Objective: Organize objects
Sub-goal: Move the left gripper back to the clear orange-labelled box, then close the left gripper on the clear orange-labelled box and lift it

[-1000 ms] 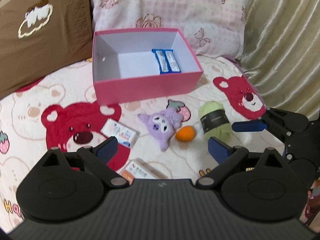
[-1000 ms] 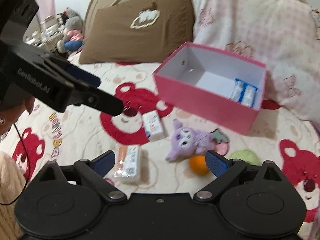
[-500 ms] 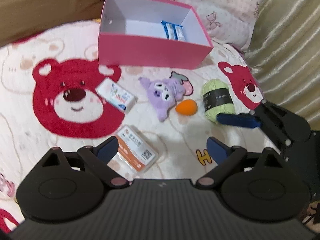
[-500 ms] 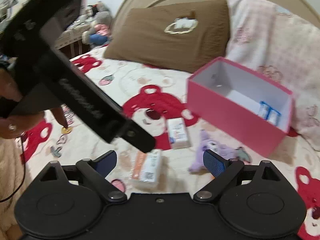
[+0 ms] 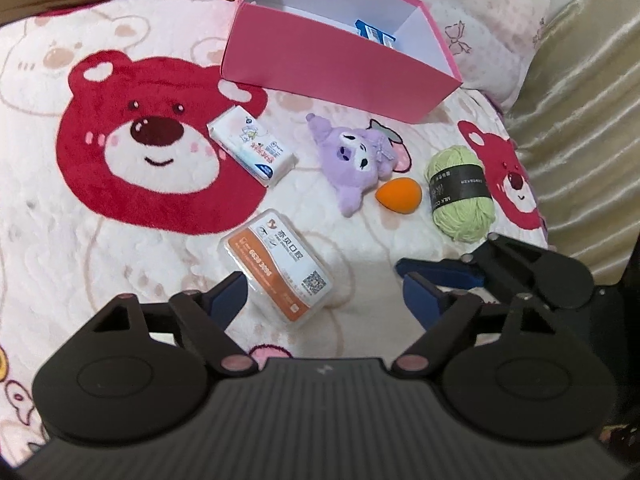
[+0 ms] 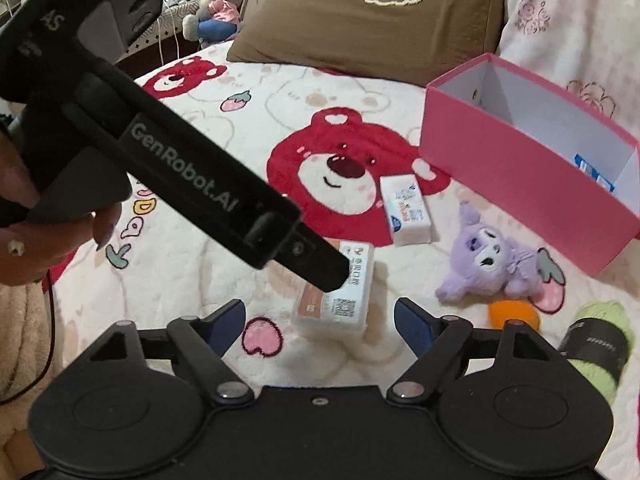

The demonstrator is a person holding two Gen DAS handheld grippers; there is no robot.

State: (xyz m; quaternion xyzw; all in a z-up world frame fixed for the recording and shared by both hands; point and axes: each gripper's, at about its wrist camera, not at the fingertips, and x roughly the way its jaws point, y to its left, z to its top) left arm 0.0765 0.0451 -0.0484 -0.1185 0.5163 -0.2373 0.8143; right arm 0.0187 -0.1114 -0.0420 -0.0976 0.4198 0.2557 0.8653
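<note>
Left gripper [image 5: 322,294] low over the bed [image 5: 48,216], jaws spread wide, nothing held. The orange-and-white packet [image 5: 280,266] lies flat just ahead of it, nearer the left finger than the right, set at a slant across the gap. Right gripper [image 6: 318,316] also wide open and empty, facing the same packet from the other side.

Judged step: left gripper picks up the packet to carry it to the pink box [image 5: 340,54], which stands open well ahead and slightly right, with blue-and-white packs [image 5: 376,34] already inside.

To do it well:
- Shift a little left so the packet sits centred between the fingers.
- Turn the wrist to square the fingers with the packet's long sides; a grip across the corners would likely twist it out.
- Press down into the soft bedding before closing, since the packet is thin and low.
- Wrapper looks glossy; close firmly.

Beyond the packet: tissue pack [image 5: 252,150] ahead-left, purple plush [image 5: 356,160], orange sponge [image 5: 398,196] and green yarn [image 5: 460,196] ahead-right. All well clear of the grasp. Right gripper's finger sits close beside the left's right finger; mind a bump when closing.
</note>
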